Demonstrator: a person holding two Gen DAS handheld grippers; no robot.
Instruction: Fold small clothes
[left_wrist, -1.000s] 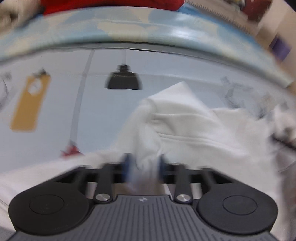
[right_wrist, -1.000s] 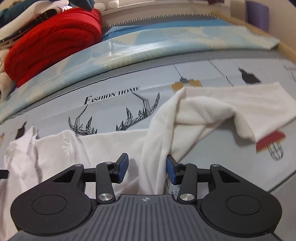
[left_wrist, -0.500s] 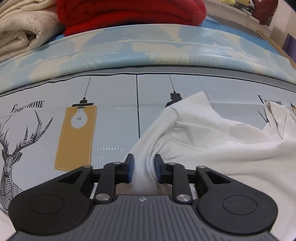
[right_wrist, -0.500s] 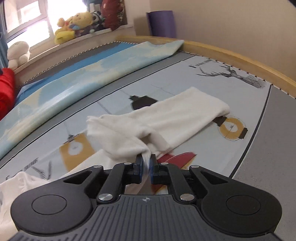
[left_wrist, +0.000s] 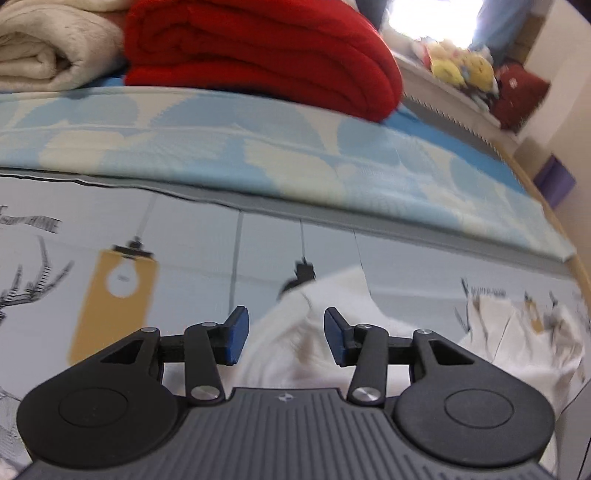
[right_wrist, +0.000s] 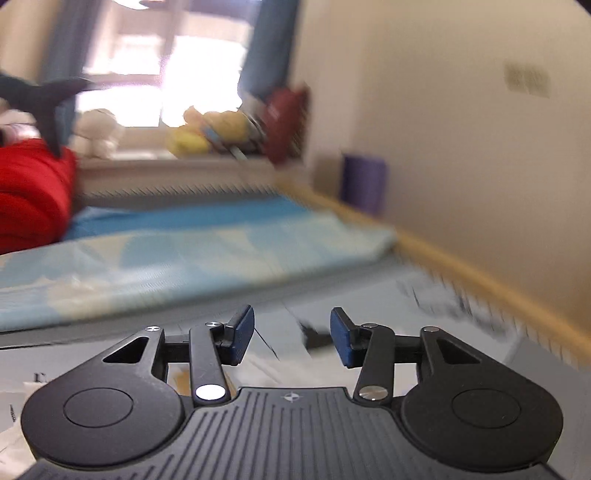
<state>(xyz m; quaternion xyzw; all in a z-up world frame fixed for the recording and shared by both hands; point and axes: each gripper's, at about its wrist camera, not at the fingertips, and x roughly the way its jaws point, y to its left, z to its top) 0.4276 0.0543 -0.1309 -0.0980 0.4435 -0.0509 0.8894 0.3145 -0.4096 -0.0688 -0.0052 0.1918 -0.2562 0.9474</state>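
Left wrist view shows the white garment (left_wrist: 317, 332) lying on the bed just ahead, between the left gripper (left_wrist: 286, 334) fingers, which have just been opening and hold nothing, while the right gripper (right_wrist: 291, 338), likewise just opened and empty, points above it.

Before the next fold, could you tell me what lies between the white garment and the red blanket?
In the left wrist view: bare printed sheet, then the blue patterned cloth that the red blanket rests on, beyond the white garment.

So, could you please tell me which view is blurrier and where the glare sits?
Right wrist view: heavy motion smear, blown-out bright window. Left wrist view: sharper folded red blanket, soft white garment, glare at the top right.
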